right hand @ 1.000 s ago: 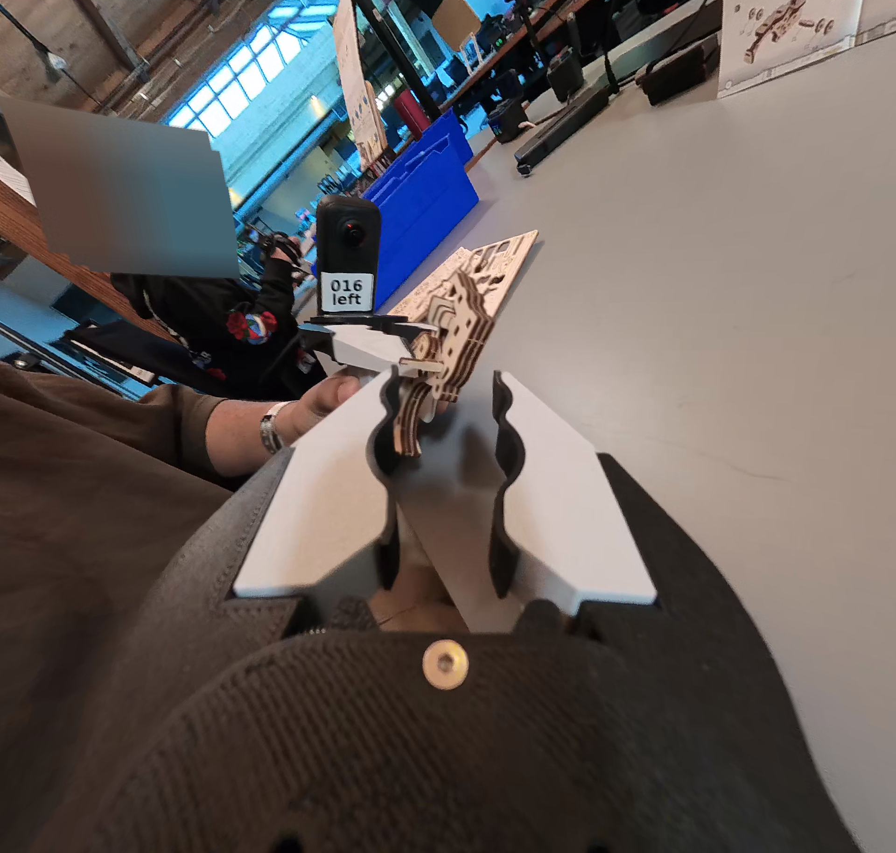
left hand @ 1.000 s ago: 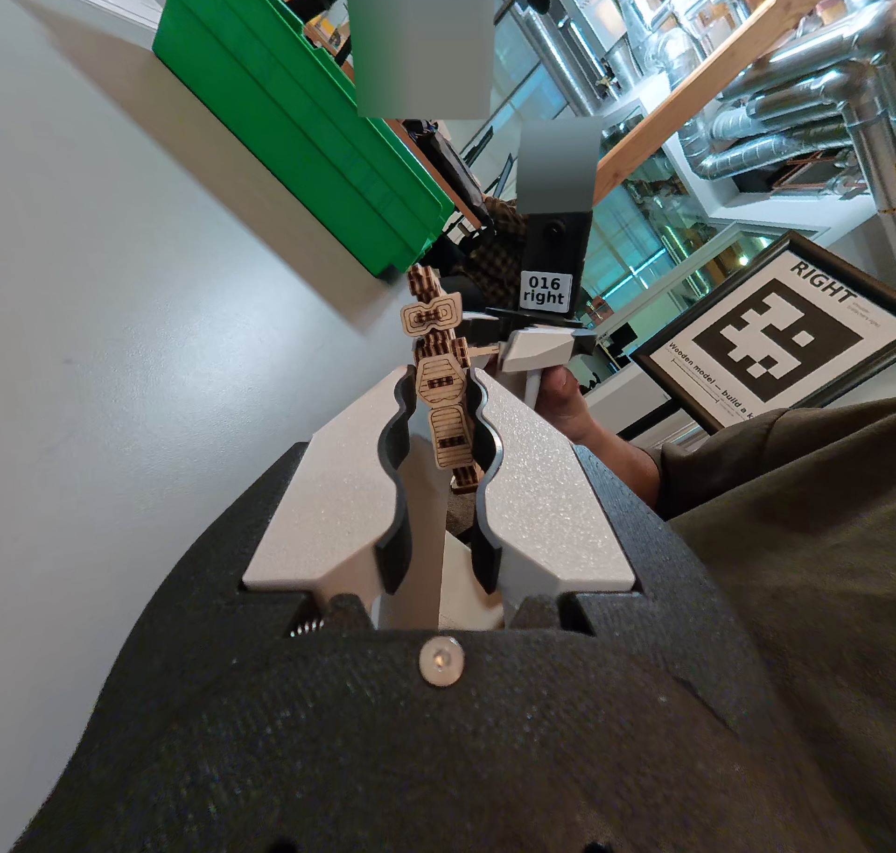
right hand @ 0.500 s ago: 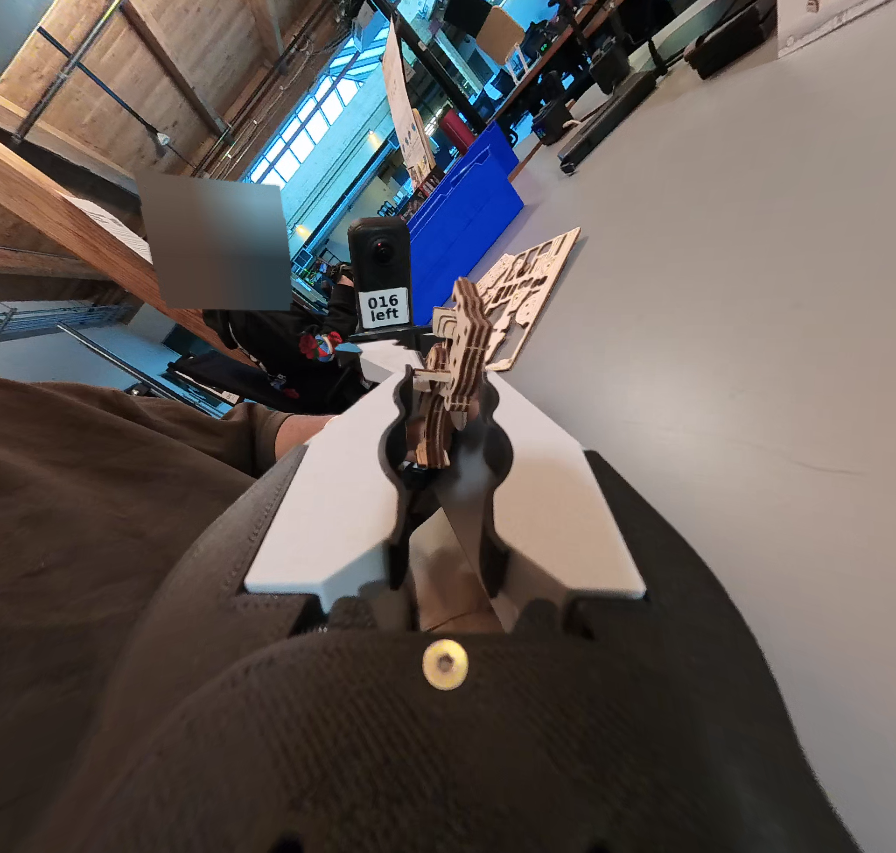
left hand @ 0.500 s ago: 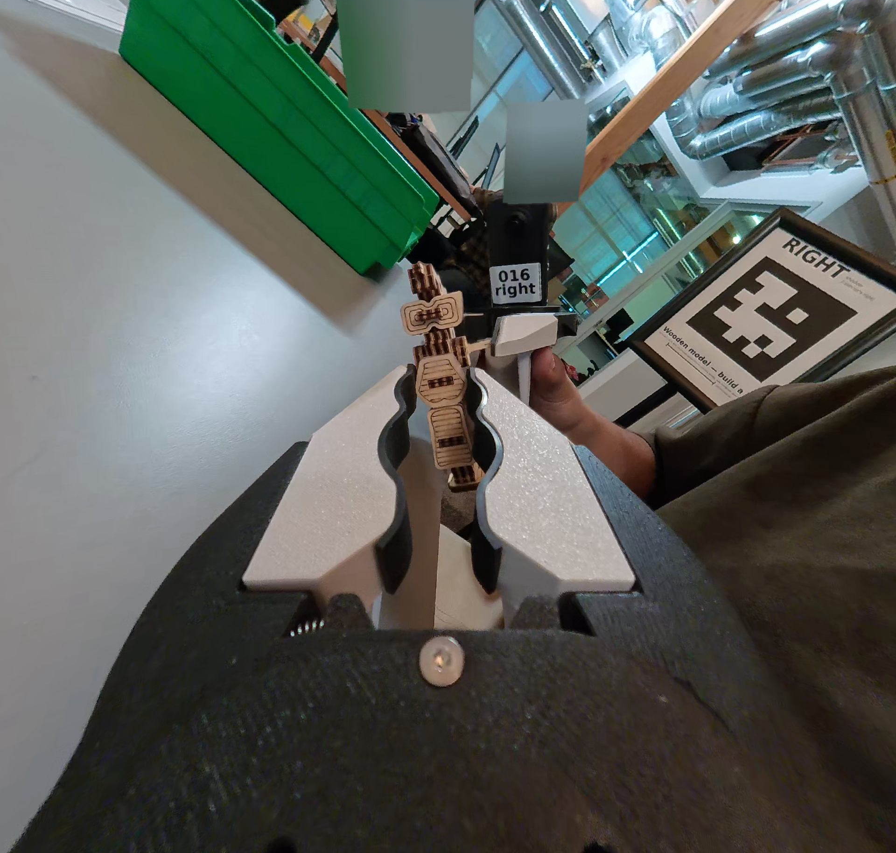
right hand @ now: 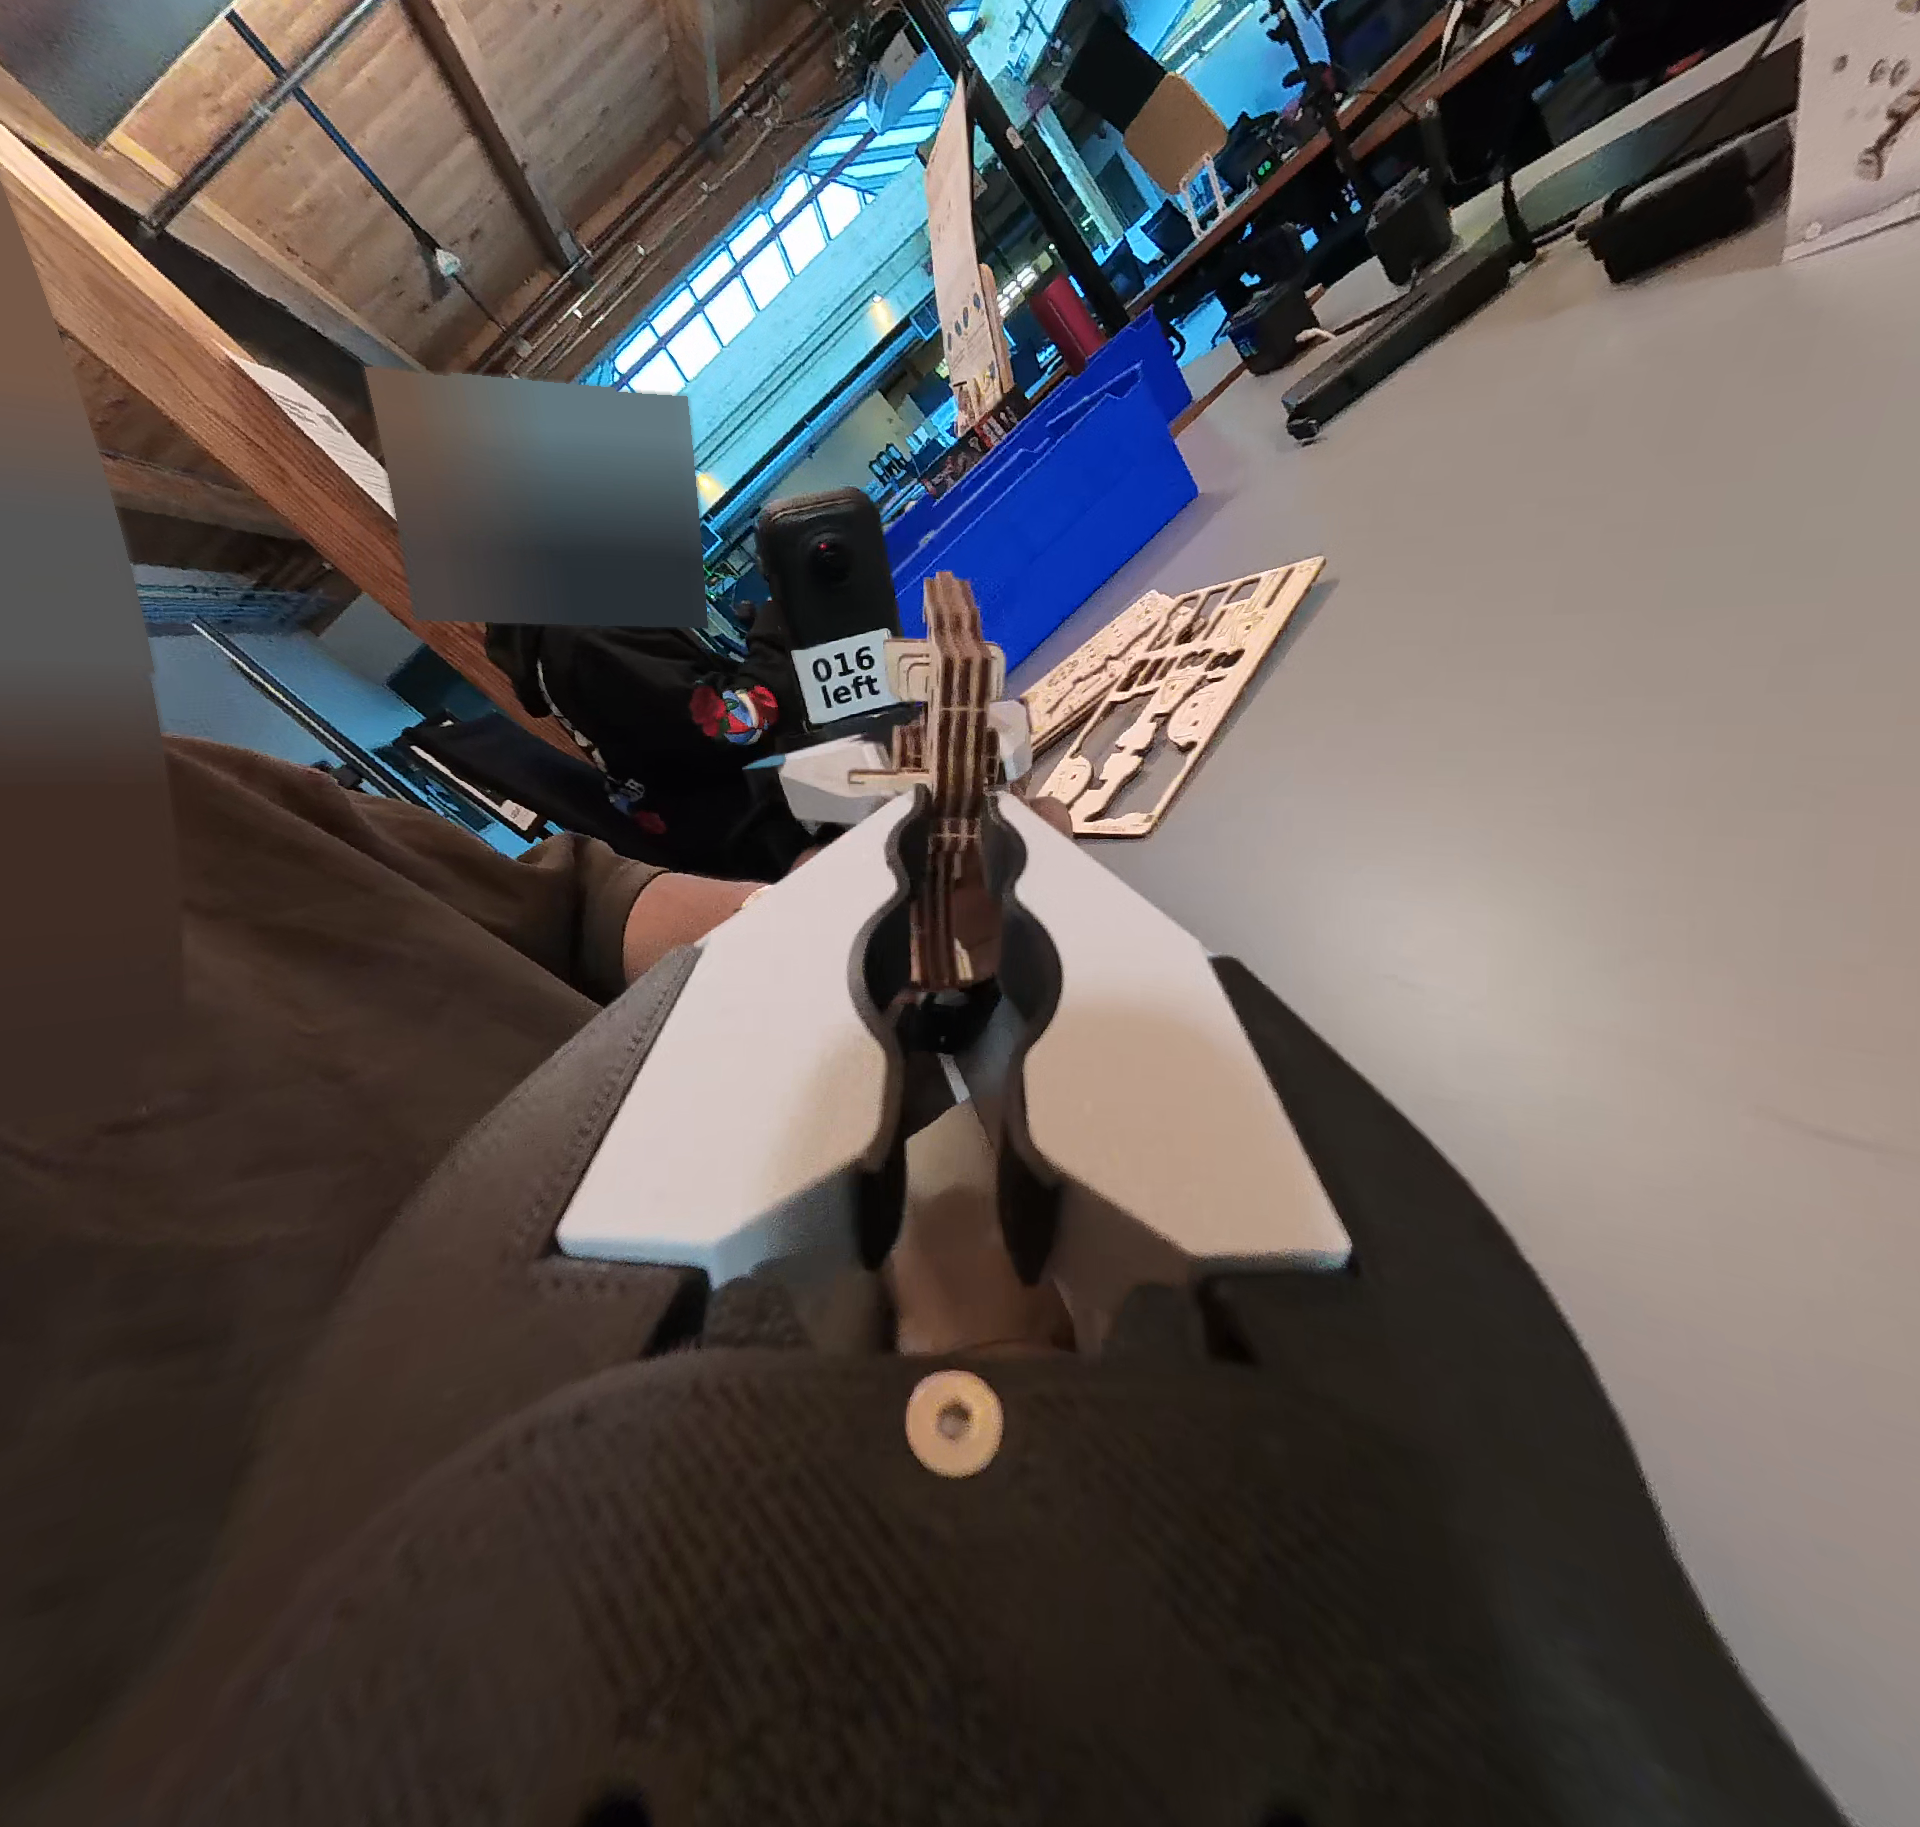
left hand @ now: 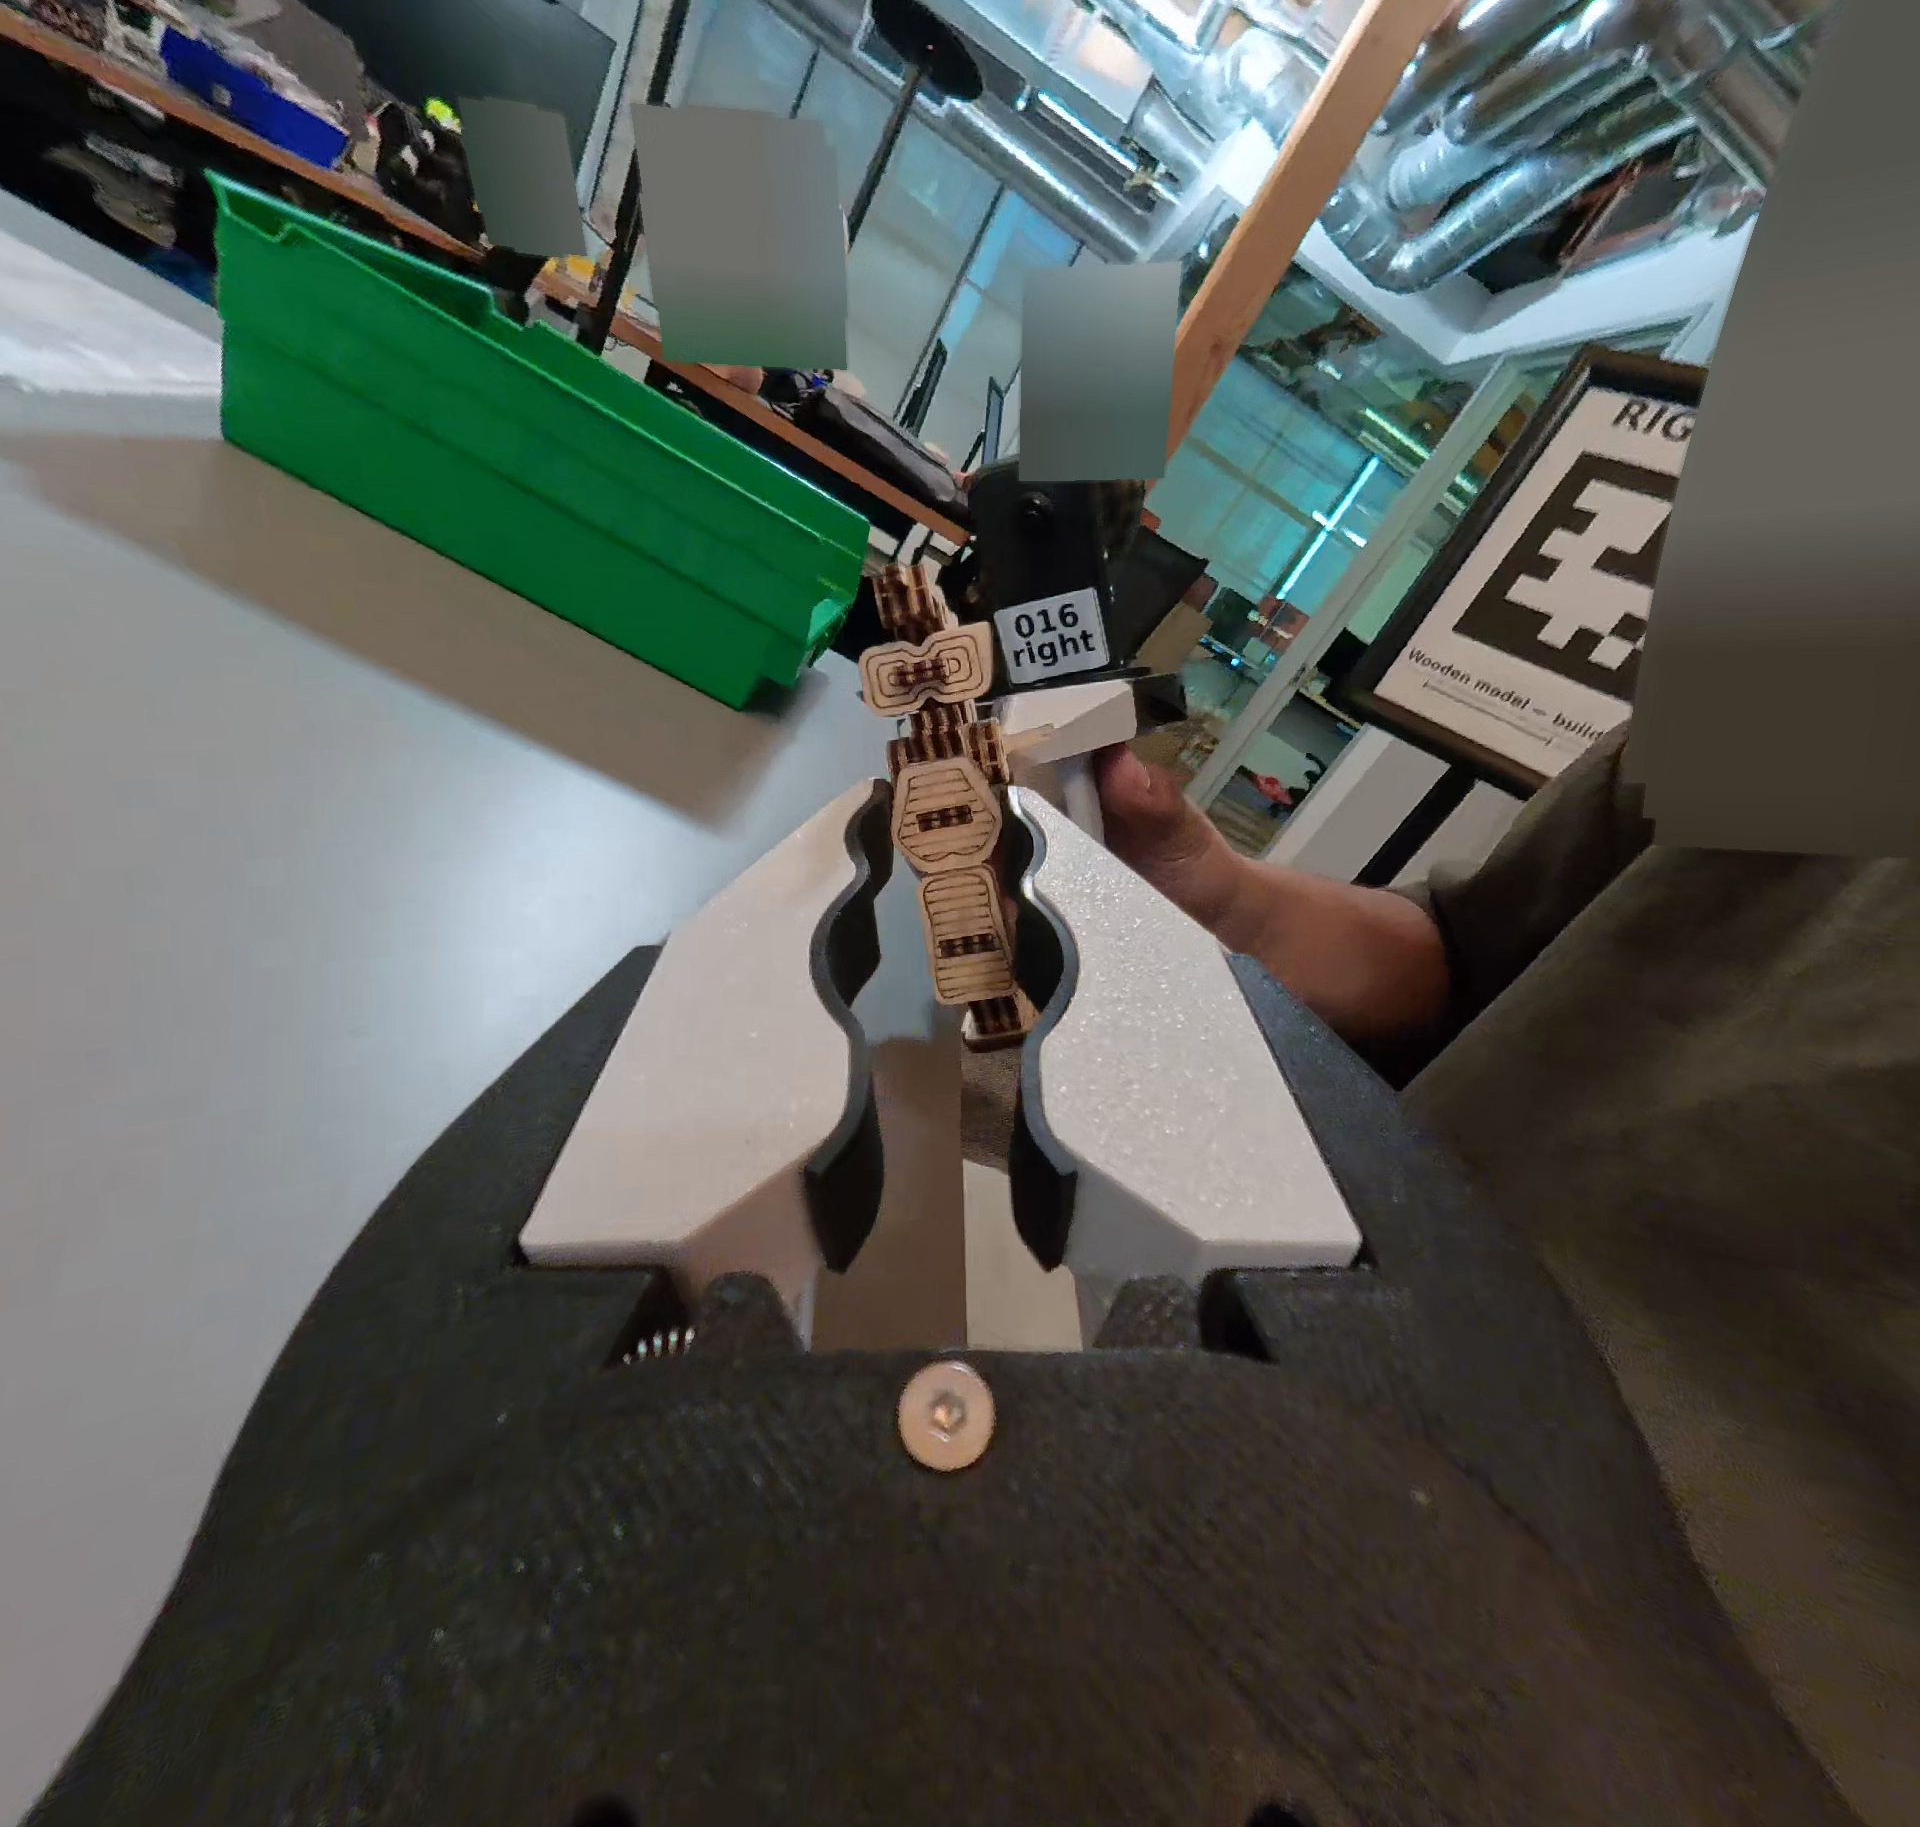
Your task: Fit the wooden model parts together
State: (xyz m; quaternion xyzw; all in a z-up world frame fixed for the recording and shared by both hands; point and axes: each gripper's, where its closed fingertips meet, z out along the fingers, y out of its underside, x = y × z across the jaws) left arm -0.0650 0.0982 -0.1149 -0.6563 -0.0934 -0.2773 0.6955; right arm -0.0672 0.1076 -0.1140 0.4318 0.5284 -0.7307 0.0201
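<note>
The layered, laser-cut light-brown wooden model [left hand: 945, 821] stands upright between my two claws, held up off the grey tabletop [left hand: 312, 842]. My left gripper [left hand: 948, 847], white fingers with wavy black pads, is closed down onto the model's lower half: the right pad touches it, and a thin gap shows by the left pad. In the right wrist view my right gripper [right hand: 954, 847] is pinched narrow on the same model [right hand: 951, 738], seen edge-on as stacked plies, both pads against it near the tips. A thin flat wooden tab [right hand: 883, 775] sticks out of the model toward 9 o'clock; whether it is fully seated, can't tell. In the left view the right claw meets the model from 3 o'clock, with my hand [left hand: 1164, 832] on its handle. Outward: a long green plastic bin [left hand: 520, 489] at 10 o'clock on the table; a black-framed sign with a square marker pattern [left hand: 1558, 614] at 2 o'clock. In the right view, a flat wooden sheet with cut-out part holes [right hand: 1174, 697] lies on the table at 1 o'clock, just beyond the model, with a blue plastic bin [right hand: 1049, 520] behind it at 12.
</note>
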